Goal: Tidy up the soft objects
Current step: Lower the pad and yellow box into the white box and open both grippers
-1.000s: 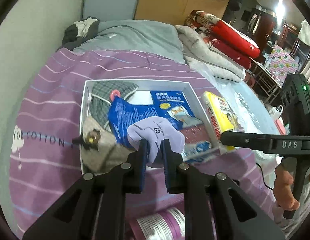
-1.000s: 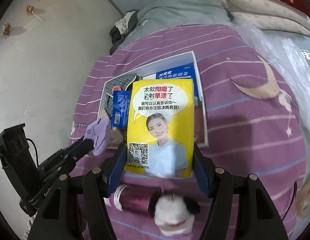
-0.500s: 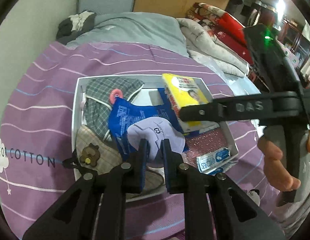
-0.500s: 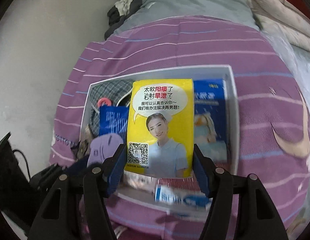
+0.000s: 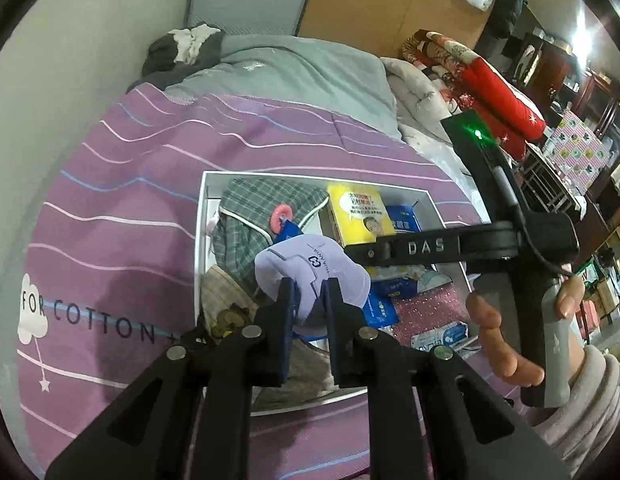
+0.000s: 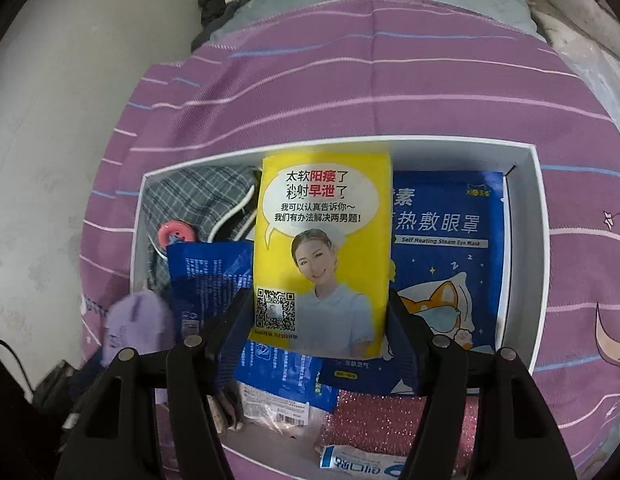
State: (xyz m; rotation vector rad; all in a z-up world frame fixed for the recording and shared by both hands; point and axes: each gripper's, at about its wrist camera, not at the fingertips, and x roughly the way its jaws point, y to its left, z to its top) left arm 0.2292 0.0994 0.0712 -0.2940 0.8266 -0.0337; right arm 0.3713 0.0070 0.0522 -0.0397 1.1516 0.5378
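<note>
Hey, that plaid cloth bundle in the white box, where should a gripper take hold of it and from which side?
Pinch the raised fold of the plaid cloth near its white piping, coming straight down from above. It lies slumped in the far left corner of the white box, walls close on two sides, and the blue packet overlaps its near edge, so only the top is free.

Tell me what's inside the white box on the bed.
The white box holds plaid cloth, a blue eye-mask packet, blue sachets and pink glittery material. The yellow packet held above hides the middle.
</note>
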